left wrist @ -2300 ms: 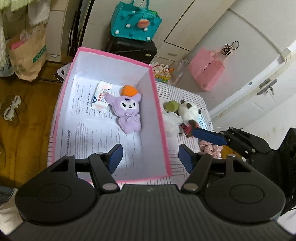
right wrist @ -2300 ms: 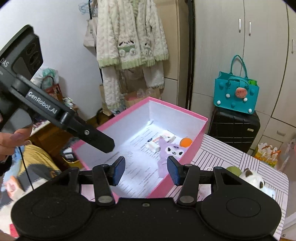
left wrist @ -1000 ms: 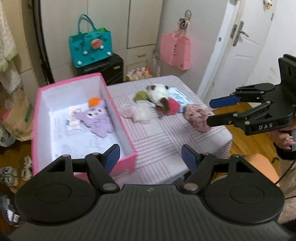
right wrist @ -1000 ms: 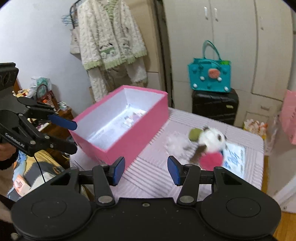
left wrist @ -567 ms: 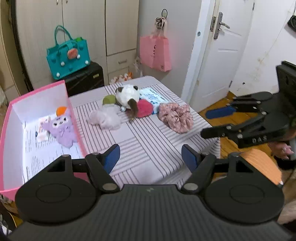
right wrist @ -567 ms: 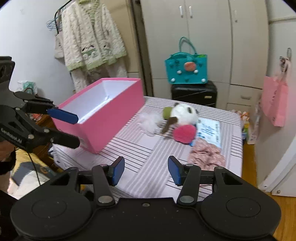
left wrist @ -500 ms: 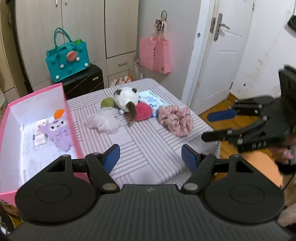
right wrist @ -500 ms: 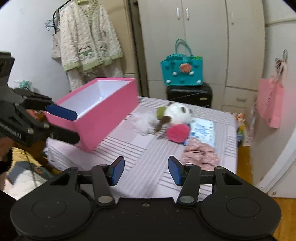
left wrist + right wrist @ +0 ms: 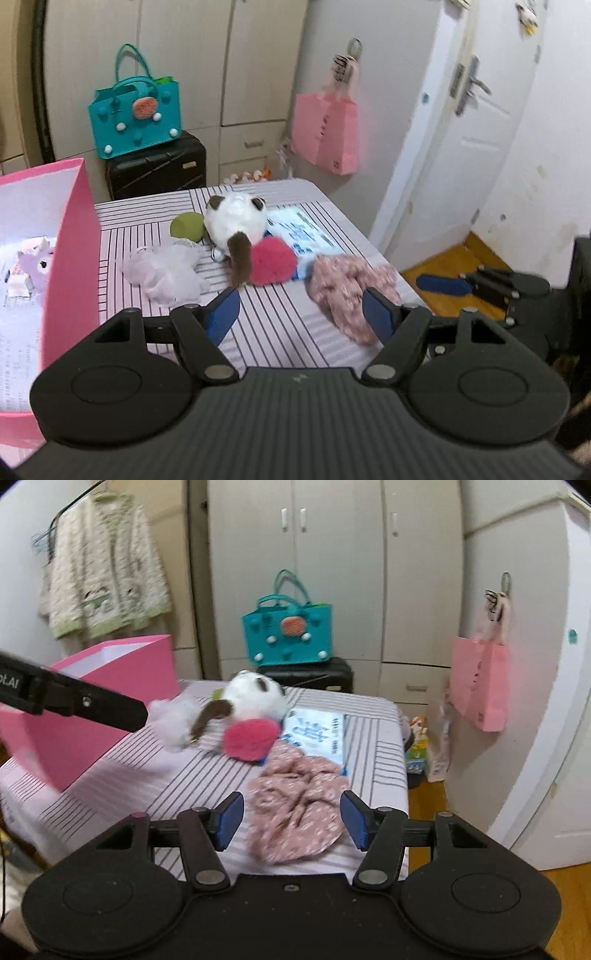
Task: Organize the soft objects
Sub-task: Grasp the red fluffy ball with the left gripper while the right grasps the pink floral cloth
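- The left gripper (image 9: pixel 301 312) sat low in the middle of its own view, its blue-padded fingers (image 9: pixel 221 314) spread wide with nothing between them but striped cloth.
- The right gripper (image 9: pixel 291 819) was likewise wide apart and empty, framing the near part of the pink floral scrunchie (image 9: pixel 299 801) at the centre of its frame.
- In the left view that scrunchie (image 9: pixel 347 288) lay right of centre on the striped table (image 9: pixel 280 332), near its right edge.
- Just above it, a magenta pompom (image 9: pixel 273 260) touched the white-and-brown plush dog (image 9: pixel 236 221), with a green ball (image 9: pixel 186 227) to the dog's left.
- A pale lilac fluffy piece (image 9: pixel 162 271) rested left of centre, near the pink box (image 9: pixel 70 258).
- Inside the box, at the left edge of the frame, lay a purple plush (image 9: pixel 38 266), partly hidden by the wall.
- A printed packet (image 9: pixel 317 734) lay flat behind the scrunchie.
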Demonstrator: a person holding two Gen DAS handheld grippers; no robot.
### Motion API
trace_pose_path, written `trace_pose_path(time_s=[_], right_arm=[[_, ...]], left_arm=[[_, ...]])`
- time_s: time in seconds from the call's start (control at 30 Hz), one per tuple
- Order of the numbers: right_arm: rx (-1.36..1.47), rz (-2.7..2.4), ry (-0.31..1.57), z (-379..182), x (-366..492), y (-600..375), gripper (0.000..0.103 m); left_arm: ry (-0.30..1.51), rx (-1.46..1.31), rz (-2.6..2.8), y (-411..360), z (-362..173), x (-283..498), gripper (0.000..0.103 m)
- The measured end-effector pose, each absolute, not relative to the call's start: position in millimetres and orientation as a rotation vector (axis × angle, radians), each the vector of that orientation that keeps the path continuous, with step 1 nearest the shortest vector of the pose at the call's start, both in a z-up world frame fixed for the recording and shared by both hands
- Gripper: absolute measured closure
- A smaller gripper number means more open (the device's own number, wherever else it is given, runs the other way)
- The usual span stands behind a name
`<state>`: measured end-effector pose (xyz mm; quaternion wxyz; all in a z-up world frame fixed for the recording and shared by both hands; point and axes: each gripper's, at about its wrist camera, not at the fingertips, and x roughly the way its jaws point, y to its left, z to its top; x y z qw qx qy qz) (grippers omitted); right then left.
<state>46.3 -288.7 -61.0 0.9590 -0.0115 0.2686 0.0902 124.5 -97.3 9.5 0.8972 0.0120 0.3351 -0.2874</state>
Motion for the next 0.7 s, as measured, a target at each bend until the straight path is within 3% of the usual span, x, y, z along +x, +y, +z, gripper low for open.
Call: trace_pose_path(time_s=[0.2, 0.37, 0.7], right_arm=[[-0.031, 0.168, 0.539, -74.7, 54.8, -282.3, 0.039], [-0.085, 0.143, 0.522, -81.4, 57.5, -272.3, 0.025], [-0.112, 0.121, 0.565, -95.8, 82.1, -271.9, 0.023]], left_arm=[[0.611, 0.058, -0.502, -113.4, -10.7, 138.0, 0.034], [0.631, 0.022, -0.518, -125.3, -14.6, 156.7, 0.036], [0.726, -0.116, -0.483, -154.7, -37.6, 215.7, 0.041]])
